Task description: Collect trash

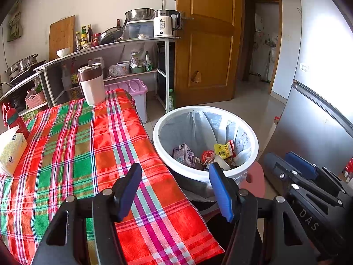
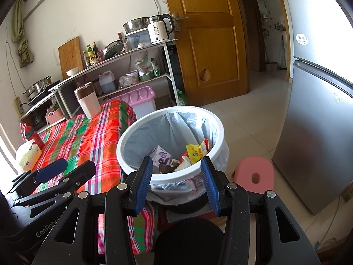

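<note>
White-rimmed waste bin (image 2: pixel 171 119), wrappers and cartons already inside, stands just beyond the checked worktop (image 1: pixel 88 143) edge, straight ahead of the right tool (image 2: pixel 176 174) and right of the left tool (image 1: pixel 174 190). Both tools are spread and empty; the right is nearer.

Bright daylight fills both views; the fridge (image 1: pixel 320 70) glares white in the left wrist view. Fisheye bending curves the edges; corners fall black.
</note>
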Motion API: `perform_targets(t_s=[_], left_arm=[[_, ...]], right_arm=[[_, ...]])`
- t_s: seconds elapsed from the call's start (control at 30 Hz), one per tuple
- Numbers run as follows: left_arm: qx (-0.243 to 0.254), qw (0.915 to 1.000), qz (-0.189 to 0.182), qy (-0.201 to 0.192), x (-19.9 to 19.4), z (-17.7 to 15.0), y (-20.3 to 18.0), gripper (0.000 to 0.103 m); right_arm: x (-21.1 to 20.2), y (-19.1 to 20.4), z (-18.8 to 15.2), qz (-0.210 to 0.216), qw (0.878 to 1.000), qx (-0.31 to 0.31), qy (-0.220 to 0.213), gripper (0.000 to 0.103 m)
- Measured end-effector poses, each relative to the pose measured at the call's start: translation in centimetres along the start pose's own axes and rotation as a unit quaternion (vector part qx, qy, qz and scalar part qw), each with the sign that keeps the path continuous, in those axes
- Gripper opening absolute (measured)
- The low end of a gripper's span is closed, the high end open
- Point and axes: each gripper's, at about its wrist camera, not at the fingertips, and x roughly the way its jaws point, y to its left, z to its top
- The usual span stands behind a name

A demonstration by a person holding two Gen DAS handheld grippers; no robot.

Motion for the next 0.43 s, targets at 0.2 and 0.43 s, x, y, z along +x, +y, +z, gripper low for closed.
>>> perform_targets(t_s=[0.2,0.43], left_arm=[[-0.002,1.0,-0.001,0.001,0.13,-0.06,0.04,0.065],[-0.002,1.0,-0.001,0.001,0.12,-0.02,0.09,0.065]], right_arm=[[-0.02,0.02,0.04,0.0,1.0,0.0,0.0,0.046],[-0.02,-0.01,0.11,0.0,1.0,0.0,0.0,0.046]])
